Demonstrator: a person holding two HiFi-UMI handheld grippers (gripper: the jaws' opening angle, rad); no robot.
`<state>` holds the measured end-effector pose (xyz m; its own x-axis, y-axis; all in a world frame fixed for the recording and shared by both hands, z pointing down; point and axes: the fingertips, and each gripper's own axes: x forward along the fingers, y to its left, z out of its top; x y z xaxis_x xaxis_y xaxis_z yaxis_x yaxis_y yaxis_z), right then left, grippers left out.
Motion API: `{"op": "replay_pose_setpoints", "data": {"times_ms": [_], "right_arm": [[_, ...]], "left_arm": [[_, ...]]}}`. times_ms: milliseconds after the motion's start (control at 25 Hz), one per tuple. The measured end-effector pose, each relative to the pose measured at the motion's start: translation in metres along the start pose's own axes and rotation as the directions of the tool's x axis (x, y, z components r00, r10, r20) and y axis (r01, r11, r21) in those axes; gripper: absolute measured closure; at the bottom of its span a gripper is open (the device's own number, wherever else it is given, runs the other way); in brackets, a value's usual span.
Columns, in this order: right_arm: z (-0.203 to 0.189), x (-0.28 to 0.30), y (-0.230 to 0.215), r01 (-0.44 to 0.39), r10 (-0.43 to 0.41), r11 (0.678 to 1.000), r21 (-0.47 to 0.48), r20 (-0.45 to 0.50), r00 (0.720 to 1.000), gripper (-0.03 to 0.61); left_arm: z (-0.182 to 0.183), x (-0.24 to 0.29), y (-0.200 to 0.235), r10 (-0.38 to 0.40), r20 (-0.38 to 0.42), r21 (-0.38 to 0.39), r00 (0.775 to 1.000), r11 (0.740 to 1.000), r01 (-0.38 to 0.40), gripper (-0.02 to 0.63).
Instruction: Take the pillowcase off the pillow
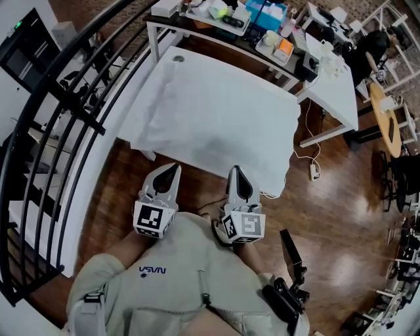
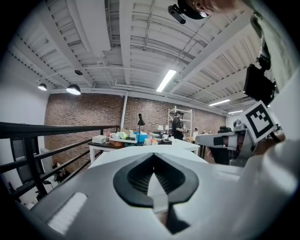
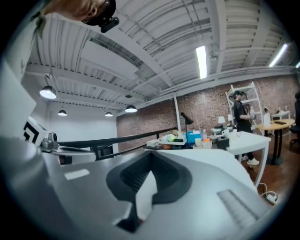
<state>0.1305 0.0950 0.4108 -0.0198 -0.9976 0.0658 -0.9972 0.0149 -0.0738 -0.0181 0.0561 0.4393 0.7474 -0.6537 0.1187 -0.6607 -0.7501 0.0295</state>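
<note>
On the table point(image 1: 187, 56), the pillowcase's point(image 1: 223, 125) contents cannot be made out.

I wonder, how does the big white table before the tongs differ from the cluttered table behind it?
The white table is white all over, with fabric hanging off one corner; the cluttered table shows a dark top on white legs. The white table shows little besides that fabric; the cluttered table is crowded with boxes. Both stand by the black railing.
</note>
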Motion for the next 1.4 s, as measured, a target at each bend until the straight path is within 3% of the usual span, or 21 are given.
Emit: {"op": "replay_pose_setpoints", "data": {"times_ms": [320, 600, 840, 1080, 1400], "right_arm": [[-0.001, 0.057, 0.074, 0.017, -0.02, 0.997, -0.072, -0.043, 0.999, 0.575], [-0.011, 0.086, 0.116, -0.034, 0.025, 0.994, -0.101, -0.089, 0.996, 0.575], [-0.017, 0.101, 0.116, -0.088, 0.08, 0.993, -0.073, -0.106, 0.991, 0.575], [-0.005, 0.123, 0.088, -0.176, 0.169, 0.982, -0.062, -0.1, 0.981, 0.575], [-0.027, 0.158, 0.085, -0.344, 0.326, 0.935, -0.086, -0.167, 0.93, 0.575]], "left_arm": [[-0.006, -0.021, 0.09, -0.022, 0.002, -0.038, 1.0, 0.999, 0.022, 0.614], [-0.017, -0.028, 0.132, 0.007, 0.003, -0.085, 1.0, 0.996, -0.006, 0.614], [-0.016, -0.027, 0.136, 0.053, -0.022, -0.076, 0.998, 0.996, -0.055, 0.614], [0.002, 0.003, 0.128, 0.137, -0.021, -0.037, 0.99, 0.99, -0.138, 0.614], [0.001, 0.031, 0.142, 0.274, -0.071, -0.004, 0.959, 0.962, -0.275, 0.614]]}}
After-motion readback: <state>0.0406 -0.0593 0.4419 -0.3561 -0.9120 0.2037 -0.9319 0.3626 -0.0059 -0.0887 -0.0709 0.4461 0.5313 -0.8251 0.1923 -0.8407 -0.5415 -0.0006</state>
